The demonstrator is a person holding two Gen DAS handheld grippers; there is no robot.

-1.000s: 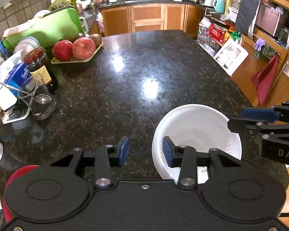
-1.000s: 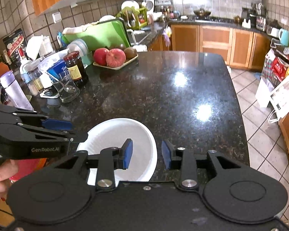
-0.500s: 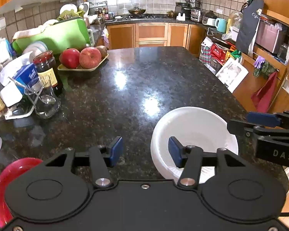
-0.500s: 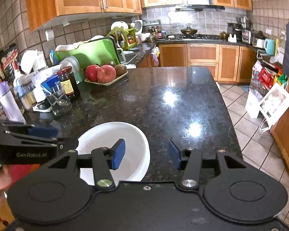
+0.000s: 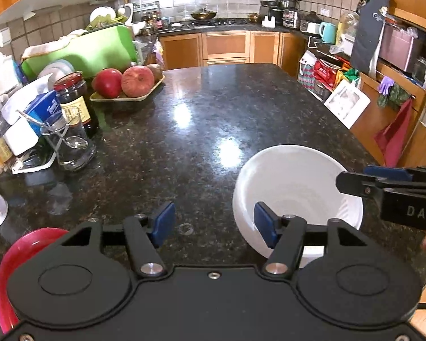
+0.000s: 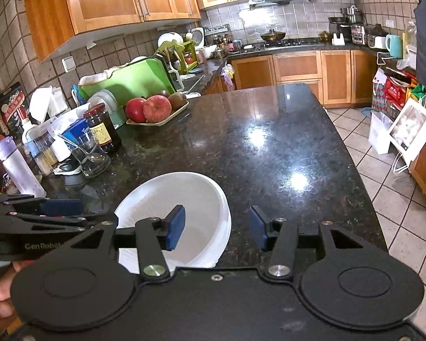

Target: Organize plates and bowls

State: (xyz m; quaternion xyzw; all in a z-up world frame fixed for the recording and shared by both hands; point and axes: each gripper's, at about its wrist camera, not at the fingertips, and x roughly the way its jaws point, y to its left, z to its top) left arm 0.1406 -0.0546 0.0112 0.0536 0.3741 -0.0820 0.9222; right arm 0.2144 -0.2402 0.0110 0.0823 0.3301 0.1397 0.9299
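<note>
A white bowl (image 5: 295, 182) sits near the front edge of the dark granite counter (image 5: 213, 113); it also shows in the right wrist view (image 6: 184, 201). My left gripper (image 5: 214, 223) is open and empty, with its right finger over the bowl's near left rim. My right gripper (image 6: 217, 227) is open and empty, straddling the bowl's right rim. A red plate (image 5: 17, 258) lies at the lower left, mostly hidden behind the left gripper body.
Along the left counter edge stand a glass with a spoon (image 5: 71, 145), a dark jar (image 5: 73, 99), a fruit tray with apples (image 5: 127, 85) and a green dish rack (image 5: 85, 48). A purple bottle (image 6: 17, 167) stands at the left. Tiled floor lies beyond the counter's right edge.
Both grippers have risen and pulled back a little from the counter, and their jaws have opened wider. The bowl has not moved.
</note>
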